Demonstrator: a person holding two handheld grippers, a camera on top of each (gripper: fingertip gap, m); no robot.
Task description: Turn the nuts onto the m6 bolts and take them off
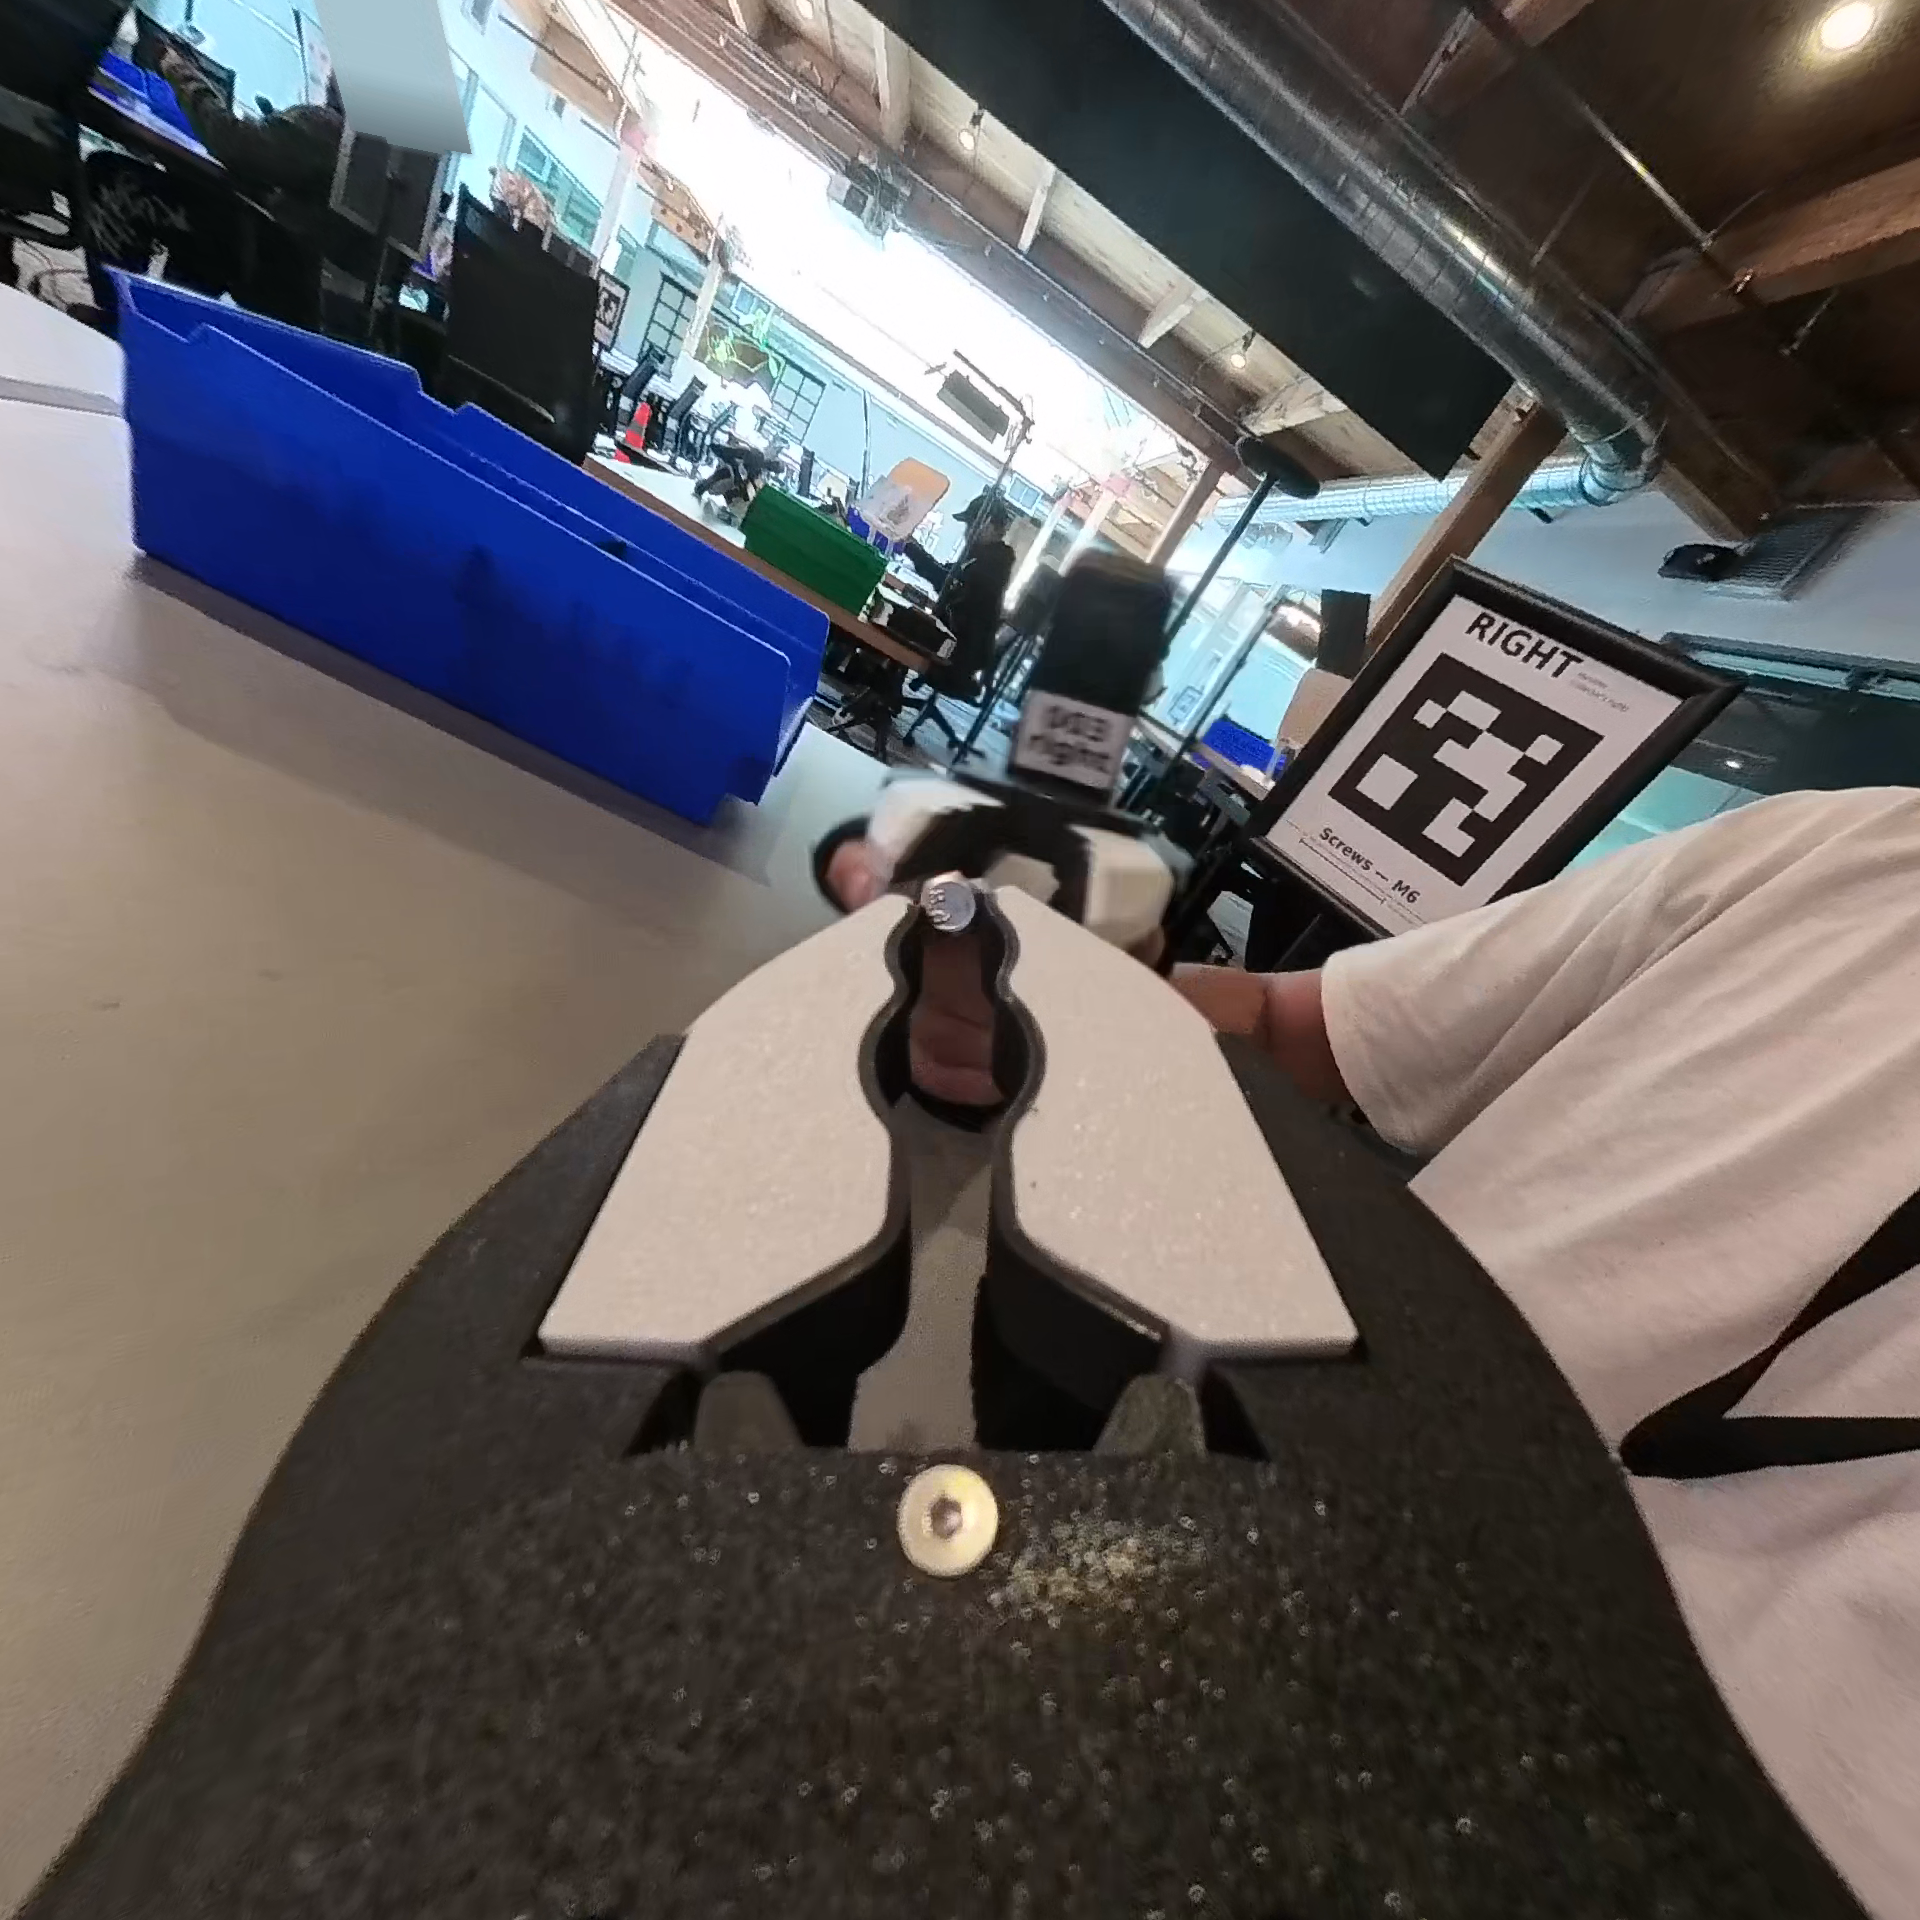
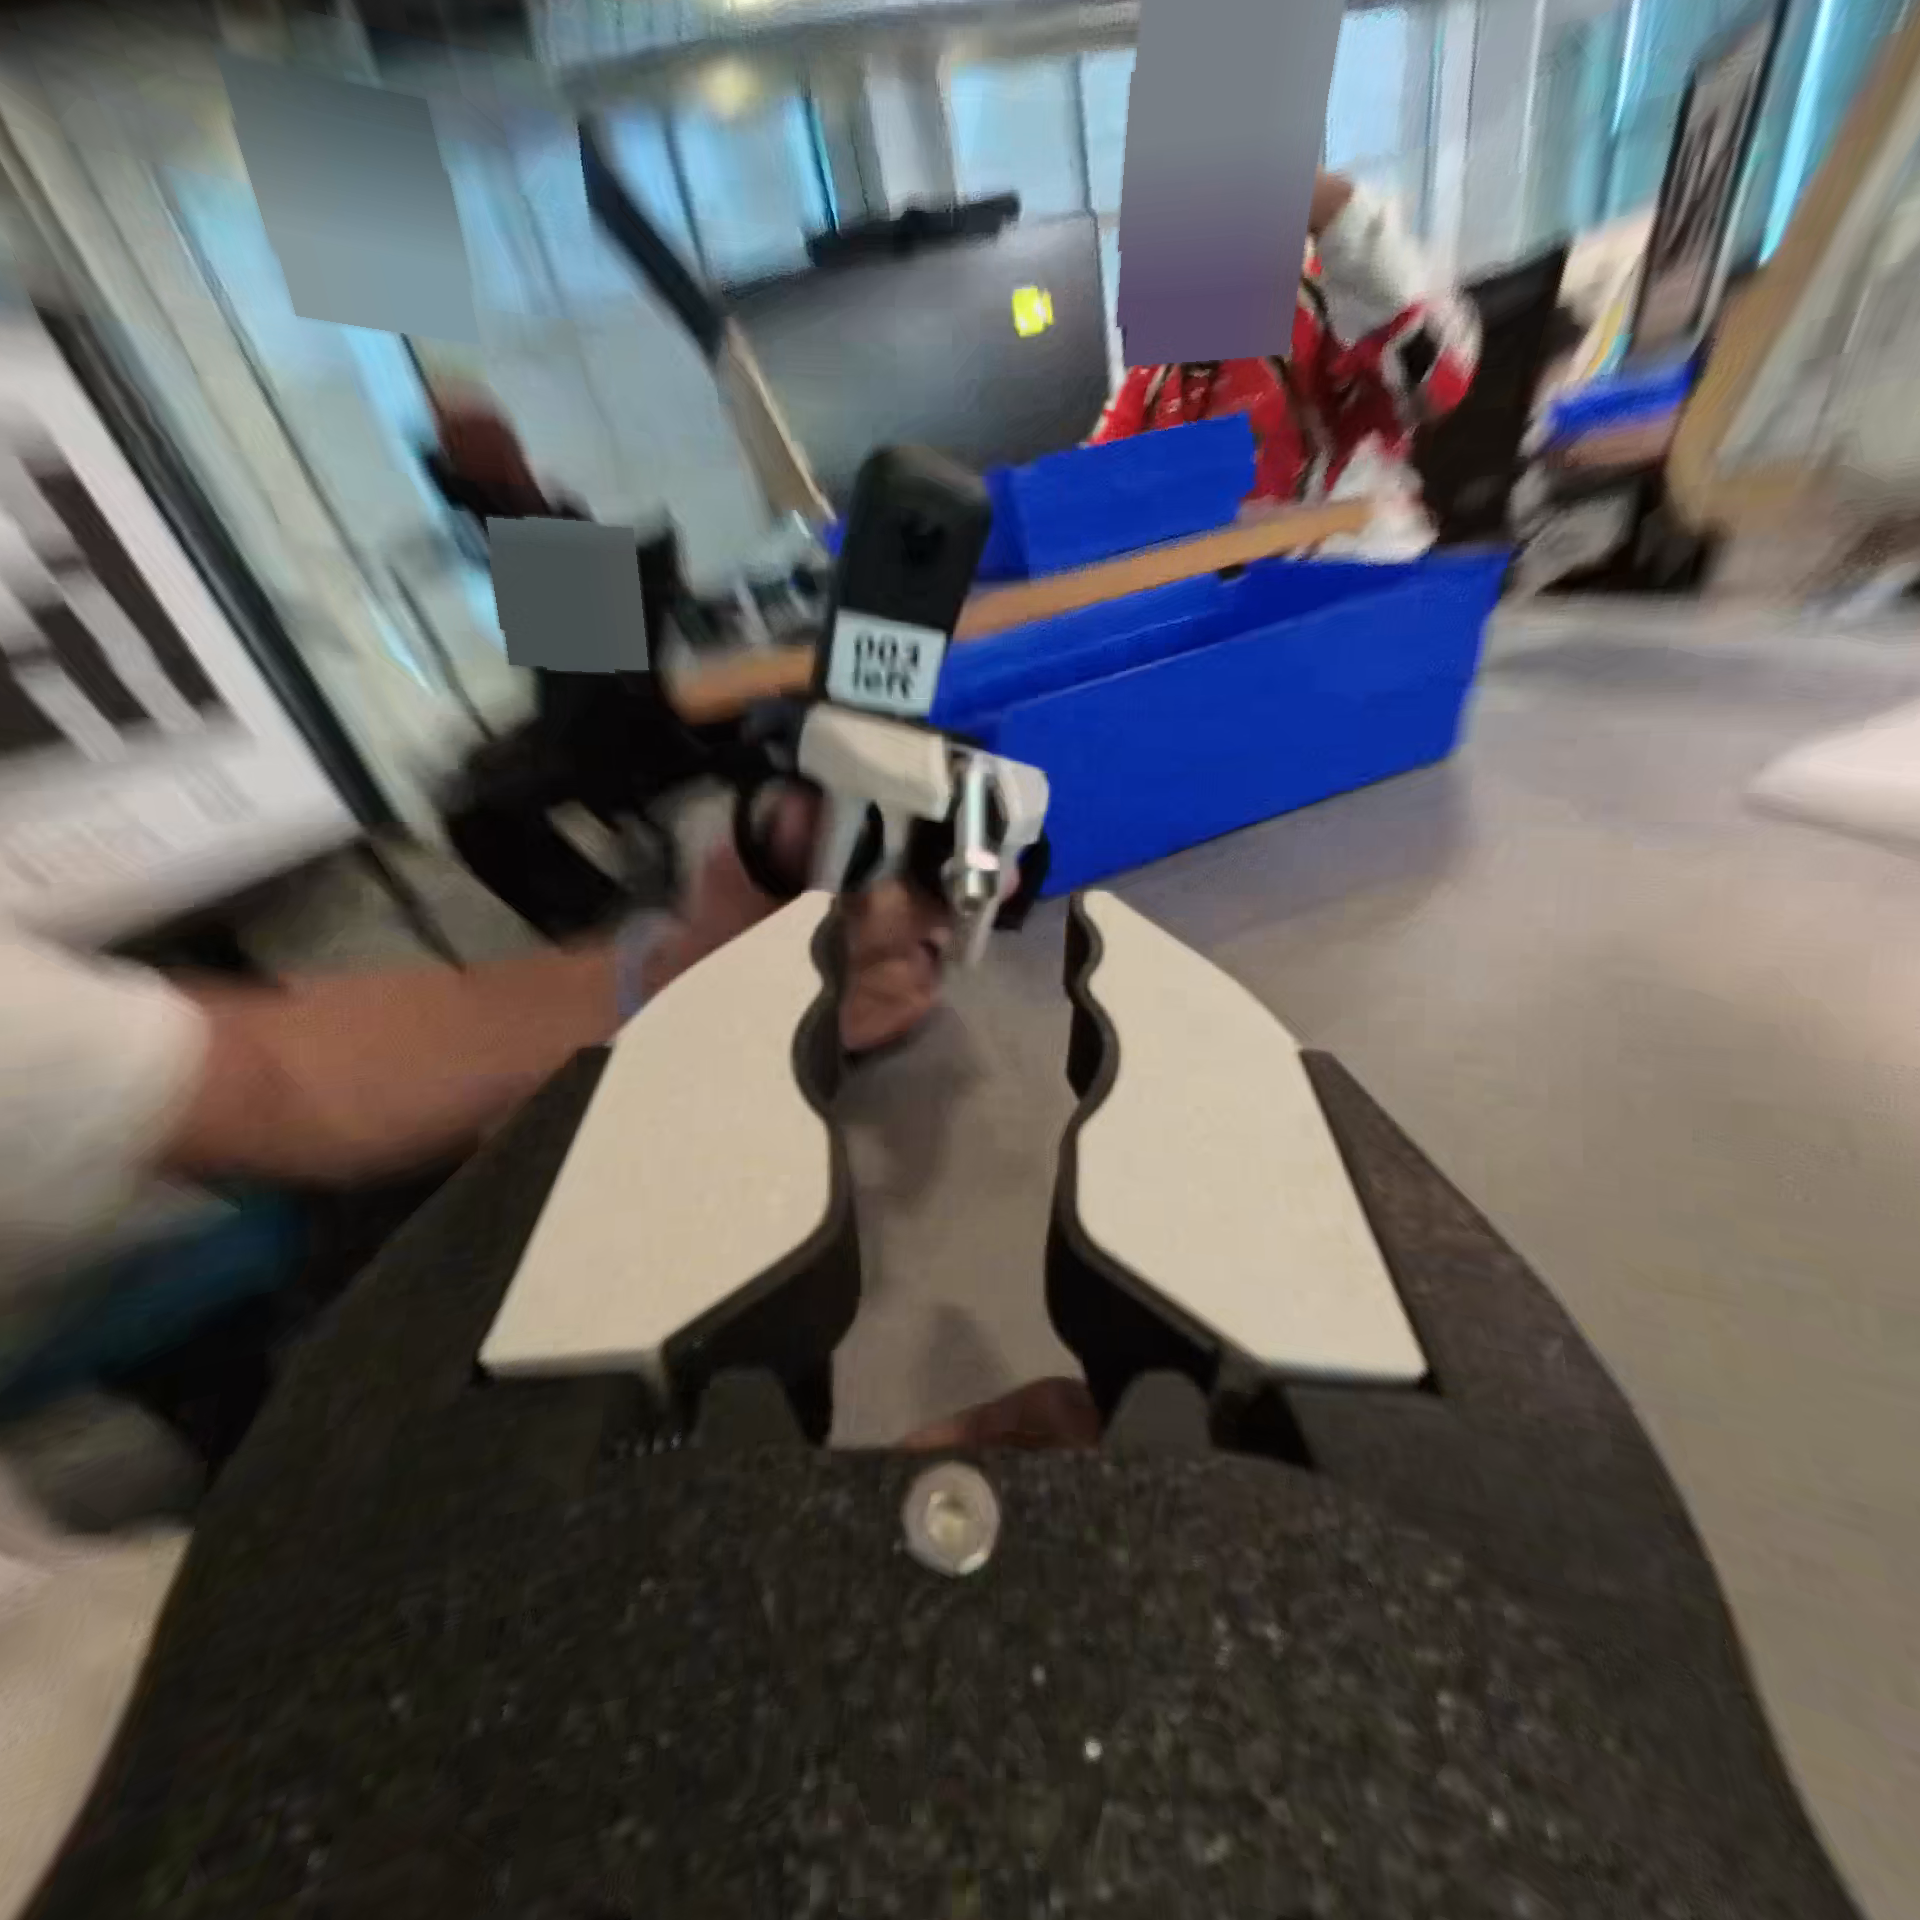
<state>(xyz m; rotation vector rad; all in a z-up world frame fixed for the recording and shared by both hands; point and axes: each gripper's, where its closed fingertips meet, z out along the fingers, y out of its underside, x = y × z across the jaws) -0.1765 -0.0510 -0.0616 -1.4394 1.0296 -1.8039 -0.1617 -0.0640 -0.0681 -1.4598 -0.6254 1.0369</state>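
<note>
Your left gripper (image 1: 951, 914) is clamped at its fingertips on a silver bolt (image 1: 948, 906), its round head facing back toward the left wrist camera. Seen from the right wrist view, the bolt (image 2: 977, 842) hangs steeply, long axis nearly upright, with a nut (image 2: 975, 871) partway along the shank and the threaded end pointing down at the table (image 2: 1558, 1039). Your right gripper (image 2: 945, 914) is held wide apart with nothing between its fingers, just short of the bolt's lower end. Both hands are raised above the pale grey table. A blue bin (image 1: 416, 561) stands toward its far edge, and a framed marker sign (image 1: 1455, 758) stands upright beside it. Behind is a blurred, open workshop.
</note>
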